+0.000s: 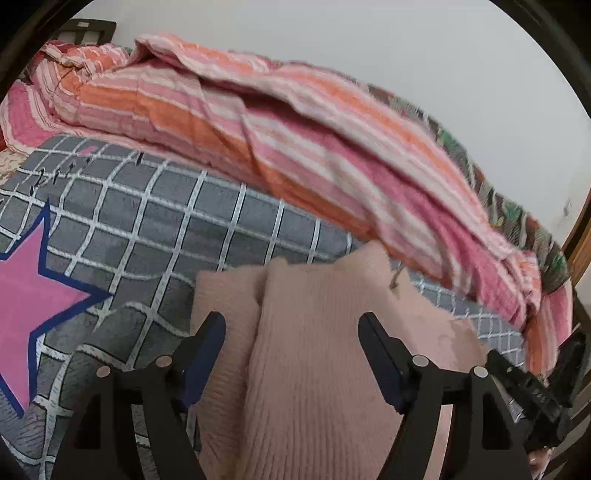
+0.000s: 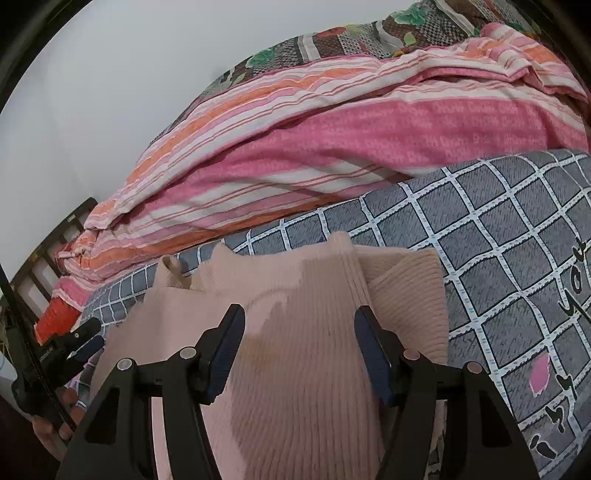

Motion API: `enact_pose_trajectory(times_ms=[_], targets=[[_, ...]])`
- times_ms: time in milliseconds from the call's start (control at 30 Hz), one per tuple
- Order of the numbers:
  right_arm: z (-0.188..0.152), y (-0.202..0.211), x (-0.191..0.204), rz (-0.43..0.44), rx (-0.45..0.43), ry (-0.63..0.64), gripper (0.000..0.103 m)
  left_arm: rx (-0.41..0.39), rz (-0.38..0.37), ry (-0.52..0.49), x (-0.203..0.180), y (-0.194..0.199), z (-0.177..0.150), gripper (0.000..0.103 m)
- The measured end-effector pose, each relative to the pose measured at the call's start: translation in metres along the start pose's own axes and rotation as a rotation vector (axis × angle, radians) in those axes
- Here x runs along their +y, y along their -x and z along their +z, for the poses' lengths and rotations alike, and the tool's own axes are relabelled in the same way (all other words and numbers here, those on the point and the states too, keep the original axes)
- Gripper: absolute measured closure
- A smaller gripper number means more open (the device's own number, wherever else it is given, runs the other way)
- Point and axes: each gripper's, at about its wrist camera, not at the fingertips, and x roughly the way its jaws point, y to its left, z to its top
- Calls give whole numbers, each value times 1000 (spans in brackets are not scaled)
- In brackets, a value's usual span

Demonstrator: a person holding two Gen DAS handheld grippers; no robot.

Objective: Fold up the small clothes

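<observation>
A pale pink ribbed knit garment (image 1: 310, 354) lies on the grey checked bedsheet (image 1: 155, 221). It also shows in the right wrist view (image 2: 306, 332), with a folded part at its right (image 2: 406, 295). My left gripper (image 1: 291, 332) is open, its jaws wide apart, low over the garment's near part. My right gripper (image 2: 299, 325) is open the same way over the garment. Neither holds cloth. The left gripper shows at the left edge of the right wrist view (image 2: 74, 347), and the right gripper at the right edge of the left wrist view (image 1: 546, 384).
A pink, orange and white striped quilt (image 1: 295, 140) is heaped along the far side of the bed, also in the right wrist view (image 2: 332, 147). A floral blanket (image 2: 369, 33) lies behind it. A pink star (image 1: 26, 291) is printed on the sheet. A white wall is behind.
</observation>
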Motion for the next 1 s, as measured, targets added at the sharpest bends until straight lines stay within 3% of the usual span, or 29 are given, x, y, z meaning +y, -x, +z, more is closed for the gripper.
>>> enact_pose_trajectory(times_ms=[367,1000], targets=[[-2,1,3,-30,6,36,42,6,53,-38,-2,1,-10,30],[-1,-5,10,-8,21,72,41,22,41,-49,-4,-1,-13,29]])
